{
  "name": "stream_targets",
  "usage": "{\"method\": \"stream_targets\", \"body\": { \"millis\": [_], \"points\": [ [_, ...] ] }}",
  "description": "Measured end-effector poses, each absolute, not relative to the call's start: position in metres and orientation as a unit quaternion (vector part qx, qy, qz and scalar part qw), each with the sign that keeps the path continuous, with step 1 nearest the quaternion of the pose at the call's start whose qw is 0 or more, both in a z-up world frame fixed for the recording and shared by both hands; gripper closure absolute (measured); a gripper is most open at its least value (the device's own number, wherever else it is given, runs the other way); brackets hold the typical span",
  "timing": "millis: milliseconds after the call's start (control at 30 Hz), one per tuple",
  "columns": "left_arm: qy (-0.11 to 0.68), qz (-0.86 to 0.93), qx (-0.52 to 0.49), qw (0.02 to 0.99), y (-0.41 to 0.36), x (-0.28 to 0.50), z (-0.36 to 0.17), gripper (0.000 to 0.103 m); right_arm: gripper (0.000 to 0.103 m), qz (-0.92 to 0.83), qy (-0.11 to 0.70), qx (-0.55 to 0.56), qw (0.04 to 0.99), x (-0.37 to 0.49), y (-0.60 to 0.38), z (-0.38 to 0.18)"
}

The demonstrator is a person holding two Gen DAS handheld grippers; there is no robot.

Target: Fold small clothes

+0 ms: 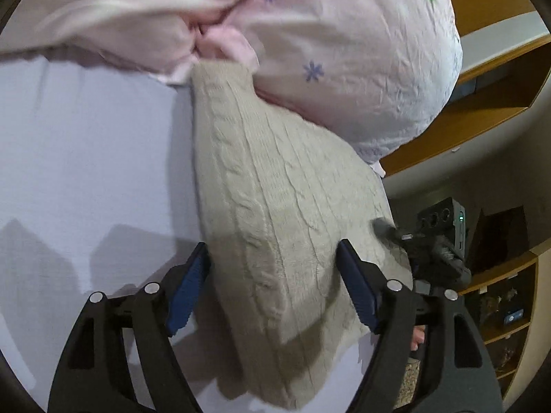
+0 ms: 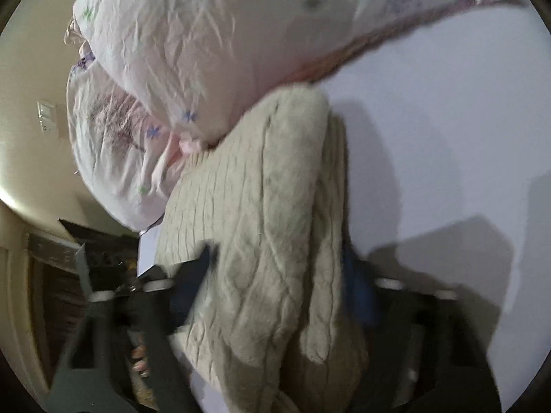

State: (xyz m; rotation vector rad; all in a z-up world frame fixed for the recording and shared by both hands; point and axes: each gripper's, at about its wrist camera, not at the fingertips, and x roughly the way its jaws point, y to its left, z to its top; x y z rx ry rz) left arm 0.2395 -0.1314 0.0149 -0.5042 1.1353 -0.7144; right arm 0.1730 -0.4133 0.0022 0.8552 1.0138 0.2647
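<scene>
- Beige cable-knit sweater (image 1: pixel 275 206) lies on the white tabletop (image 1: pixel 86 172) along its right edge, far end tucked against a pink floral cushion (image 1: pixel 344 51).
- Left claw (image 1: pixel 275 292): wide open, blue pads either side of the near end of the knit, gripping nothing.
- Right claw (image 2: pixel 275 292): frame blurred; a raised fold of knit sits between its fingers, but whether it's clamped can't be told.
- Step: looks mid-fold, one layer already doubled over.
- Next: left claw needs to close on the near hem, then carry it toward the cushion end, keeping edges aligned.
</scene>
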Motion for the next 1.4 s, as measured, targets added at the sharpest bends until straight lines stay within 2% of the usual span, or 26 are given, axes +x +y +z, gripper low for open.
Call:
{"method": "stream_targets", "body": {
  "millis": [67, 133, 200, 367, 467, 533, 567, 600, 633, 667, 700, 733, 800, 967, 1133, 1300, 1400],
  "points": [
    [0.508, -0.329, -0.242, 0.759, -0.132, 0.237, 0.011, 0.032, 0.066, 0.133, 0.452, 0.416, 0.778, 0.166, -0.410, -0.004],
    [0.503, -0.330, -0.247, 0.759, -0.124, 0.233, 0.012, 0.052, 0.070, 0.138, 0.436, 0.424, 0.782, 0.160, -0.404, 0.000],
    [0.491, -0.346, -0.256, 0.757, -0.108, 0.230, 0.017, 0.060, 0.072, 0.150, 0.427, 0.408, 0.793, 0.157, -0.389, 0.011],
    [0.437, -0.326, -0.236, 0.804, -0.042, 0.204, 0.043, 0.061, 0.074, 0.212, 0.438, 0.345, 0.802, 0.172, -0.315, 0.023],
    [0.450, -0.271, -0.204, 0.826, -0.025, 0.214, 0.035, 0.051, 0.067, 0.181, 0.447, 0.303, 0.822, 0.190, -0.284, 0.017],
    [0.450, -0.249, -0.193, 0.836, -0.013, 0.209, 0.030, 0.041, 0.049, 0.130, 0.444, 0.273, 0.844, 0.188, -0.281, 0.022],
    [0.438, -0.242, -0.187, 0.845, -0.008, 0.201, 0.035, 0.041, 0.043, 0.090, 0.432, 0.252, 0.861, 0.178, -0.284, 0.030],
    [0.419, -0.225, -0.158, 0.865, -0.006, 0.188, 0.046, 0.037, 0.032, 0.056, 0.418, 0.231, 0.877, 0.168, -0.287, 0.038],
    [0.411, -0.215, -0.139, 0.875, -0.005, 0.179, 0.052, 0.031, 0.022, 0.013, 0.392, 0.200, 0.898, 0.151, -0.290, 0.051],
    [0.399, -0.193, -0.109, 0.890, -0.003, 0.164, 0.061, 0.025, 0.017, -0.011, 0.370, 0.183, 0.911, 0.132, -0.294, 0.062],
    [0.393, -0.176, -0.093, 0.898, -0.003, 0.156, 0.067, 0.015, 0.005, -0.021, 0.359, 0.178, 0.916, 0.120, -0.295, 0.068],
    [0.388, -0.151, -0.072, 0.906, -0.002, 0.145, 0.071, 0.005, 0.002, -0.029, 0.346, 0.172, 0.922, 0.102, -0.296, 0.076],
    [0.385, -0.108, -0.032, 0.916, -0.003, 0.119, 0.073, 0.001, 0.002, -0.029, 0.340, 0.157, 0.927, 0.073, -0.294, 0.080],
    [0.426, -0.105, -0.003, 0.899, -0.015, 0.081, 0.045, 0.001, 0.002, -0.027, 0.394, 0.103, 0.913, 0.046, -0.250, 0.054],
    [0.444, -0.092, 0.037, 0.890, -0.031, 0.073, 0.021, 0.001, 0.002, -0.017, 0.439, 0.066, 0.896, 0.051, -0.202, 0.025],
    [0.448, -0.081, 0.049, 0.889, -0.034, 0.074, 0.014, 0.001, 0.002, -0.048, 0.450, 0.007, 0.892, 0.049, -0.179, 0.014],
    [0.448, -0.075, 0.052, 0.889, -0.036, 0.074, 0.012, 0.001, 0.002, -0.053, 0.457, 0.034, 0.887, 0.050, -0.184, 0.009]
  ]
}}
